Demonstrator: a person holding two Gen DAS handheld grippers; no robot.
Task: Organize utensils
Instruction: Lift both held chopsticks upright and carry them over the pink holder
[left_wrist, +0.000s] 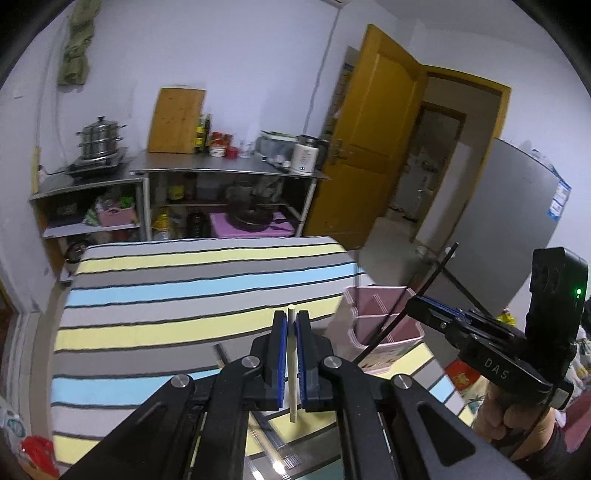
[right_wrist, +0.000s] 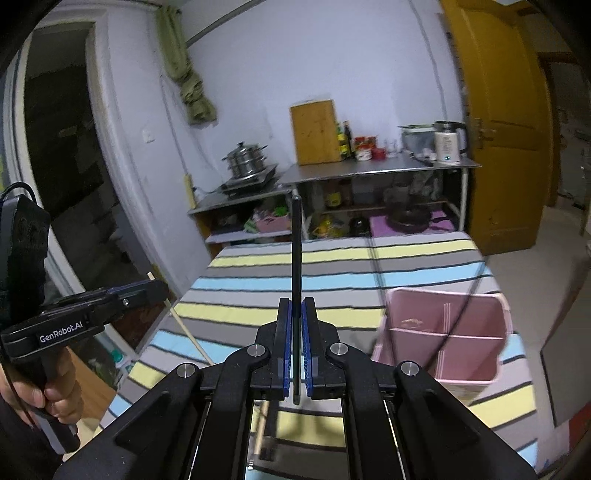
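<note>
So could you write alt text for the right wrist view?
A handheld tool grips a dark chopstick pointing out over a striped tablecloth. A pink divided bin sits to its right; at left, another handheld tool holds a pale chopstick.

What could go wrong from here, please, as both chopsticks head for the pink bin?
The left hand-held gripper pinches the pale chopstick along a thin line, so it may pivot or slip. The black chopstick sticks far beyond the right hand-held gripper and could catch the rim or divider of the pink bin.
</note>
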